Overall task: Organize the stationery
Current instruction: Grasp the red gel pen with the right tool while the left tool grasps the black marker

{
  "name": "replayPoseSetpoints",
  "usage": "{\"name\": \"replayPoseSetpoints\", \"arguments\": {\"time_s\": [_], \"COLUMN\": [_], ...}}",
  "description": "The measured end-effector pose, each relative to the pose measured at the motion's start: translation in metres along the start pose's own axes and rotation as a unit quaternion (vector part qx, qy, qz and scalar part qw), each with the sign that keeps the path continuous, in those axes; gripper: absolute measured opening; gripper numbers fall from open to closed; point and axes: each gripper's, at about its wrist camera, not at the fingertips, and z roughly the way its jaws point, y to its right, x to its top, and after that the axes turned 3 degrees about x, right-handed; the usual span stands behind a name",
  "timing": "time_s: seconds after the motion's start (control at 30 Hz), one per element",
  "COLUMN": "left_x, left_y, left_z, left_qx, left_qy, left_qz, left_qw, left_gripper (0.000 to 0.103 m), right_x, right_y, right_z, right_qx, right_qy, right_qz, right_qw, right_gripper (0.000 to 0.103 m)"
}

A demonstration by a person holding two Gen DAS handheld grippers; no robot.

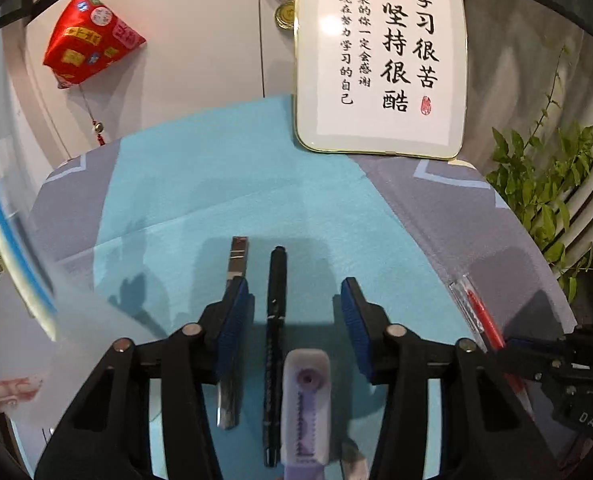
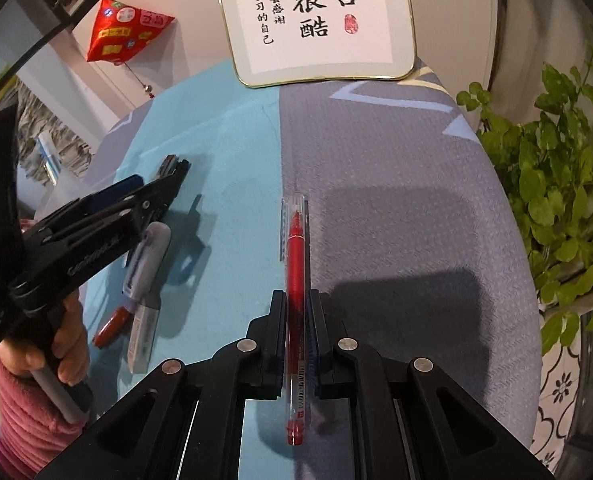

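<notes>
I am holding my right gripper point(image 2: 297, 312) clamped on the red pen point(image 2: 295, 280), its blue pads pressing the clear barrel from both sides, with the capped tip pointing away from me toward the framed calligraphy sign point(image 2: 316, 20). The pen is running along the seam where the turquoise cloth point(image 2: 224, 152) meets the grey patterned cover point(image 2: 396, 208); I cannot tell whether it is resting on the surface or raised off it. My left gripper point(image 1: 296, 300) is spread wide and gripping nothing, hovering over the turquoise cloth point(image 1: 216, 192). Between its fingers I am seeing the black pen point(image 1: 275, 300) lying lengthwise, and nearer to me the white-and-purple correction tape point(image 1: 305, 408) just beside it. The dark silver-clipped pen point(image 1: 234, 280) is lying under the left finger point(image 1: 232, 312), parallel to the black one. In the right wrist view, a reddish-brown marker point(image 2: 110, 326) and a white tube point(image 2: 142, 332) are lying side by side on the turquoise cloth, near the hand point(image 2: 62, 344) that is gripping the left tool's handle. A leafy green plant point(image 2: 568, 208) is standing off the right edge, and a red ornament point(image 1: 90, 42) is hanging on the wall behind.
</notes>
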Motion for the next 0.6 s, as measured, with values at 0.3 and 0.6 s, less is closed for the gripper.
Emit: {"name": "replayPoseSetpoints", "arguments": {"time_s": [0.3, 0.6], "left_x": [0.001, 0.001], "left_y": [0.002, 0.003], "left_z": [0.014, 0.023], "left_qx": [0.017, 0.01], "left_qy": [-0.019, -0.026], "left_qz": [0.02, 0.011], "left_qw": [0.9995, 0.9996], "left_gripper": [0.031, 0.011], "right_x": [0.002, 0.001], "right_y": [-0.004, -0.002], "right_z": [0.008, 0.008], "right_qx": [0.023, 0.023], "right_qy": [-0.001, 0.001], "right_qz": [-0.004, -0.001], "right_qw": [1.0, 1.0], "right_gripper": [0.01, 0.01]}}
